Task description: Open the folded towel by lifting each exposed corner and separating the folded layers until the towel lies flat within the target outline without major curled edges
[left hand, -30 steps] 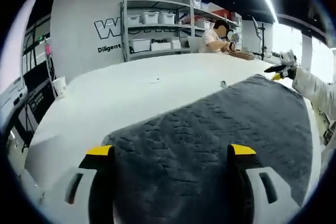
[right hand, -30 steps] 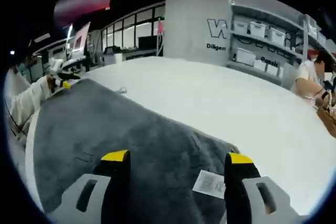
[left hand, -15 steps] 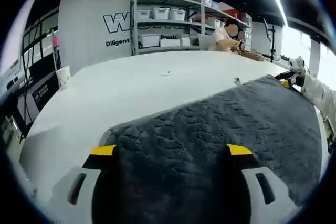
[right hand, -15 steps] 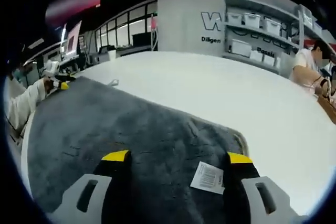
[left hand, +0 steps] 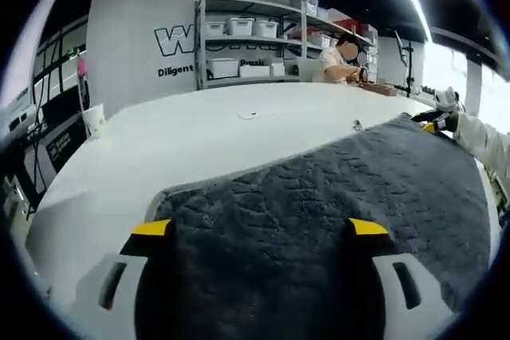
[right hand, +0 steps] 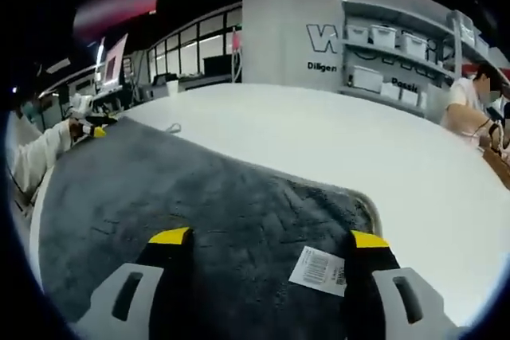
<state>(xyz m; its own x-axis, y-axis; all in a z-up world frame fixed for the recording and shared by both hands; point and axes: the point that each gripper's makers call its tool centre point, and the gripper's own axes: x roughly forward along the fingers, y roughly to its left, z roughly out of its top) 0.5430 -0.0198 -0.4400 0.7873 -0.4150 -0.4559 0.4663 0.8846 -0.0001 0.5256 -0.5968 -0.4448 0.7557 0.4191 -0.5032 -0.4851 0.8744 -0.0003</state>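
White table [left hand: 199, 141] carries the grey towel [left hand: 335, 197], spread wide. Left gripper [left hand: 259, 228] and right gripper [right hand: 267, 238] stand with jaws apart over opposite corners, holding nothing. Judged final flattening; next, smooth the edges.

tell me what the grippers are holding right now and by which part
The grey towel lies between the fingers of both the left gripper and the right gripper, each at one end's edge; whether either actually grips it cannot be told.
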